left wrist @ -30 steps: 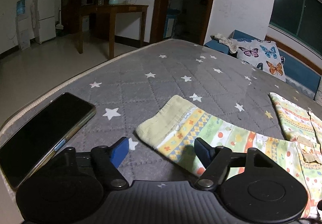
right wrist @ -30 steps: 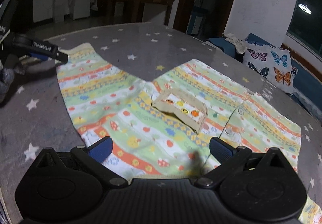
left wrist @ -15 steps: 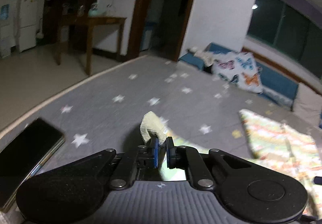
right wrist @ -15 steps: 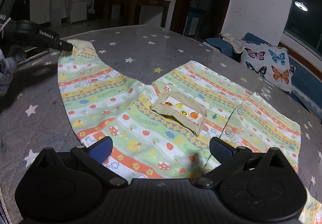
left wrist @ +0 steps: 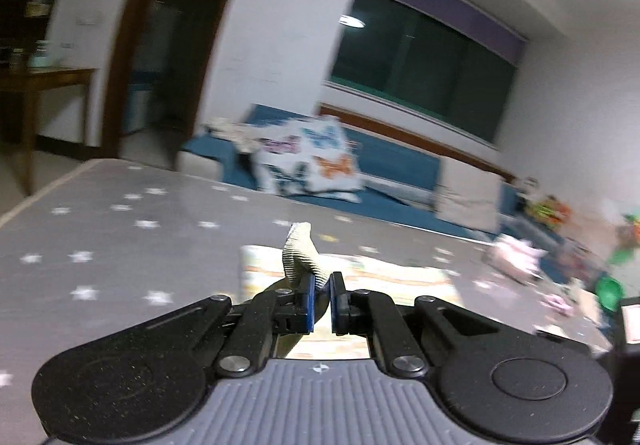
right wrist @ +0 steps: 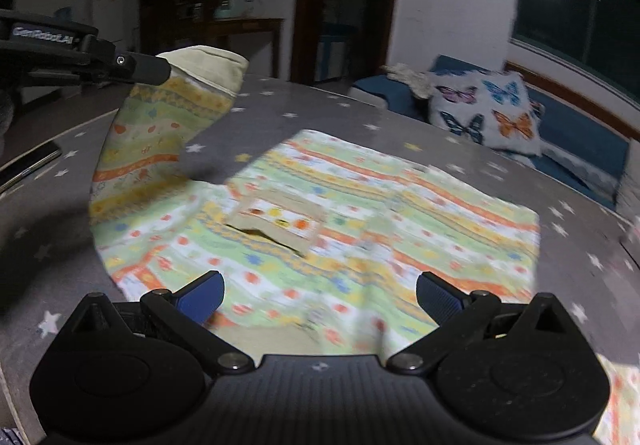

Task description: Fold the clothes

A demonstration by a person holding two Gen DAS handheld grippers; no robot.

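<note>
A child's striped, patterned shirt (right wrist: 360,213) lies spread on the grey star-print mattress (right wrist: 304,113), with a beige chest pocket (right wrist: 280,221) at its middle. My left gripper (left wrist: 320,303) is shut on the pale ribbed cuff of the sleeve (left wrist: 301,253). In the right wrist view the left gripper (right wrist: 164,69) holds that sleeve (right wrist: 160,133) lifted off the mattress at the left. My right gripper (right wrist: 320,291) is open and empty, just above the shirt's near hem.
A black phone (right wrist: 28,165) lies at the mattress's left edge. A butterfly-print pillow (right wrist: 484,113) sits on a blue sofa (right wrist: 580,141) beyond the far edge. Toys and clutter (left wrist: 560,245) are at the right in the left wrist view.
My left gripper closed on the sleeve cuff, then lifted it up and swung it to the right over the shirt. My right gripper stayed open near the hem.
</note>
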